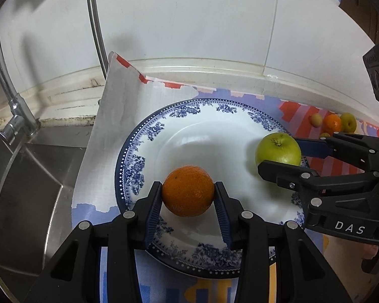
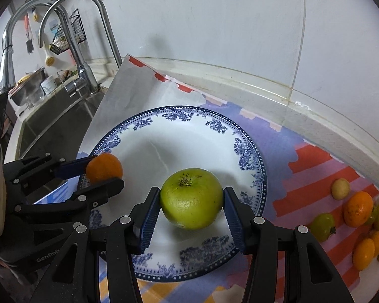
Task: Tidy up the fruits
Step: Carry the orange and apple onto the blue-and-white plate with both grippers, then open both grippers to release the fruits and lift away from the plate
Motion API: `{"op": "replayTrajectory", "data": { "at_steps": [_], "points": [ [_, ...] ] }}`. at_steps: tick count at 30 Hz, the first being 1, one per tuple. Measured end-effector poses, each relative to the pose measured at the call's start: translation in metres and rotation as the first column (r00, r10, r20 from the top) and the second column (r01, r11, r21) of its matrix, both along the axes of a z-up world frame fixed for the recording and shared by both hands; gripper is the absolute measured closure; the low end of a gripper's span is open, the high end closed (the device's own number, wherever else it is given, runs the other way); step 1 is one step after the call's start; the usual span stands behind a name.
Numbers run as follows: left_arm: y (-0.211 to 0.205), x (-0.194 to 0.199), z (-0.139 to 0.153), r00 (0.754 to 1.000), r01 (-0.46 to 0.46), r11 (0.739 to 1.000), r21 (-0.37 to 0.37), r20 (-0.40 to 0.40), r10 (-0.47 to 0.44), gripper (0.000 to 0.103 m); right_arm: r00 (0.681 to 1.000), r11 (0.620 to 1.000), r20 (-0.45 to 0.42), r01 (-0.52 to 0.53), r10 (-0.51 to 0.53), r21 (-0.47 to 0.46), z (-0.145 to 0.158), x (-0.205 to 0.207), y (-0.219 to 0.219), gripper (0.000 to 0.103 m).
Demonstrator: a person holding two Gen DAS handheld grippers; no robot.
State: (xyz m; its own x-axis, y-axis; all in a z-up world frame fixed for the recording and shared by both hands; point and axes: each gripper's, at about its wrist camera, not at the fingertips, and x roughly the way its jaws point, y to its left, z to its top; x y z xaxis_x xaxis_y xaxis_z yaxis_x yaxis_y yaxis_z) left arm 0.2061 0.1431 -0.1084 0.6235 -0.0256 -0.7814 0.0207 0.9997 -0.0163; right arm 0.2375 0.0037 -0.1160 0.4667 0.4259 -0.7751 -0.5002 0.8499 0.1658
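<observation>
With your left gripper (image 1: 188, 195) clamping the orange (image 1: 188, 190) and your right gripper (image 2: 191, 201) clamping the green apple (image 2: 191, 198), both above the plate (image 2: 202, 136), lower the 2 fruits apart before releasing

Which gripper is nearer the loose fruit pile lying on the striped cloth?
Right. The right gripper, clamping the green apple, is over the plate's pile-side half; the left gripper, holding the orange, is farther from the fruit pile.
</observation>
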Motion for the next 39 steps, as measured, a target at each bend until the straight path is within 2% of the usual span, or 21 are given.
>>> {"op": "replayTrajectory", "data": {
  "at_steps": [5, 8, 11, 12, 14, 16, 23, 25, 29, 33, 39],
  "points": [
    [-0.001, 0.001, -0.002, 1.000, -0.003, 1.000, -0.004, -0.002, 0.003, 0.061, 1.000, 1.000, -0.003, 0.000, 0.000, 0.004, -0.002, 0.002, -0.001, 0.052],
    [0.000, 0.000, 0.003, 1.000, -0.022, 1.000, 0.006, 0.017, 0.022, 0.052, 1.000, 1.000, -0.004, 0.005, -0.005, 0.012, -0.002, 0.002, -0.002, 0.052],
    [0.000, -0.006, 0.012, 0.999, -0.035, 0.999, 0.020, 0.039, 0.034, 0.048, 1.000, 0.999, -0.001, 0.015, -0.015, 0.033, 0.002, -0.001, -0.005, 0.051],
    [0.000, -0.009, 0.016, 0.998, -0.043, 0.999, 0.028, 0.053, 0.042, 0.043, 1.000, 0.999, 0.019, 0.020, -0.021, 0.039, 0.007, -0.005, -0.006, 0.051],
    [-0.001, -0.015, 0.025, 0.995, -0.058, 0.998, 0.033, 0.083, 0.055, 0.042, 0.998, 0.999, 0.057, 0.035, -0.037, 0.031, 0.015, -0.011, -0.007, 0.044],
    [-0.001, -0.020, 0.032, 0.992, -0.073, 0.997, 0.024, 0.103, 0.071, 0.039, 0.993, 0.998, 0.095, 0.062, -0.064, 0.022, 0.026, -0.019, -0.012, 0.044],
    [-0.017, -0.047, 0.063, 0.980, -0.081, 0.997, -0.014, 0.183, 0.083, 0.027, 0.980, 0.989, 0.137, 0.143, -0.146, 0.030, 0.056, -0.047, -0.039, 0.043],
    [-0.026, -0.058, 0.073, 0.974, -0.071, 0.997, -0.023, 0.213, 0.074, 0.024, 0.975, 0.986, 0.149, 0.162, -0.166, 0.038, 0.064, -0.056, -0.049, 0.040],
    [-0.042, -0.074, 0.091, 0.965, -0.054, 0.997, -0.045, 0.253, 0.064, 0.020, 0.953, 0.975, 0.210, 0.217, -0.221, 0.039, 0.086, -0.081, -0.072, 0.039],
    [-0.061, -0.089, 0.108, 0.956, -0.032, 0.999, -0.036, 0.292, 0.041, 0.014, 0.916, 0.956, 0.276, 0.289, -0.292, 0.053, 0.107, -0.107, -0.098, 0.038],
    [-0.085, -0.104, 0.124, 0.945, 0.010, 0.999, -0.038, 0.327, 0.003, 0.012, 0.872, 0.932, 0.332, 0.356, -0.359, 0.072, 0.126, -0.136, -0.127, 0.038]
  ]
}}
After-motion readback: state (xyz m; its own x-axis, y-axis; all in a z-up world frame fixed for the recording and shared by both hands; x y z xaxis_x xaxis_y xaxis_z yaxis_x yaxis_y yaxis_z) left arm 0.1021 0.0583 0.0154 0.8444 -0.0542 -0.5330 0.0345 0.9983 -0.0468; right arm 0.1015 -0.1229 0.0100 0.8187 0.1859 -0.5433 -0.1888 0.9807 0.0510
